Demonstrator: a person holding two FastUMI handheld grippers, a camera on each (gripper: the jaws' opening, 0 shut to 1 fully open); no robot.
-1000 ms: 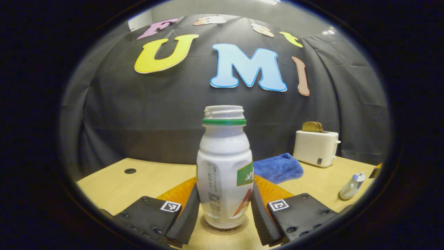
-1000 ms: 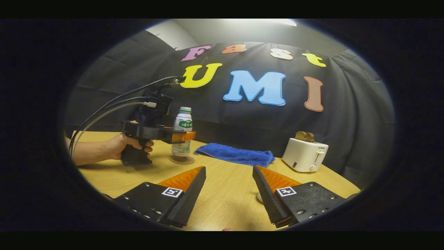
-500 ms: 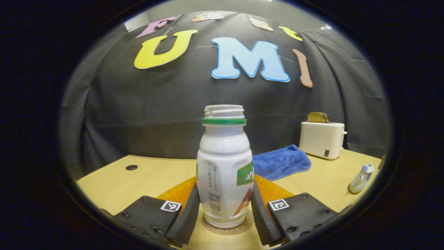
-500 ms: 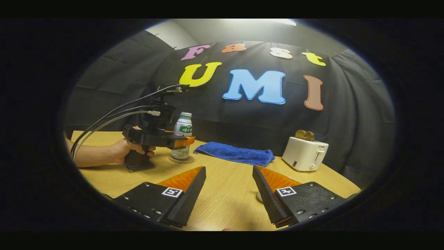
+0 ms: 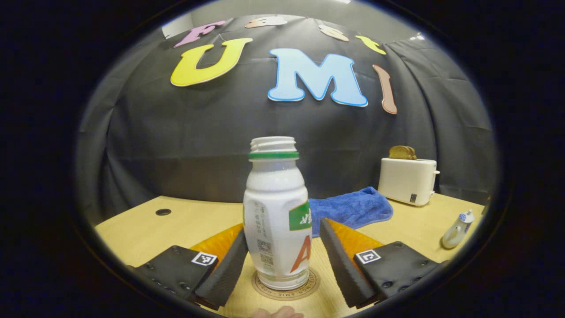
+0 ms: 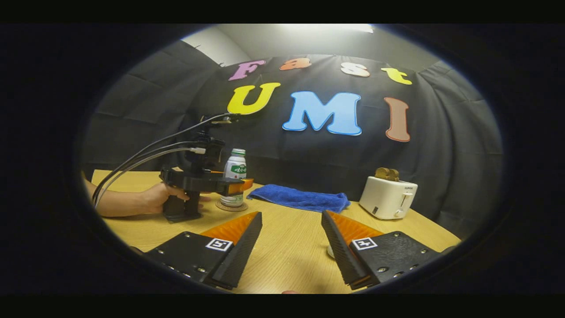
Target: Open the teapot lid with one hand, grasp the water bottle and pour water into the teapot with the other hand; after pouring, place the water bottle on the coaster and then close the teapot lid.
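White plastic with a green neck ring, the water bottle stands upright and uncapped on the round coaster, which is where the task wants it set down after pouring. The left tool brackets it with a narrow gap on each side, its fingers clear of the bottle wall, so the bottle stands by its own weight; that fits a release just as well as an approach to grasp. In the left gripper view the small white teapot sits at about 3 o'clock from the bottle, well apart, its lid apparently seated. A blue towel and a white toaster lie at about 1 to 2 o'clock. The right tool hangs spread wide above the wooden tabletop, holding nothing.
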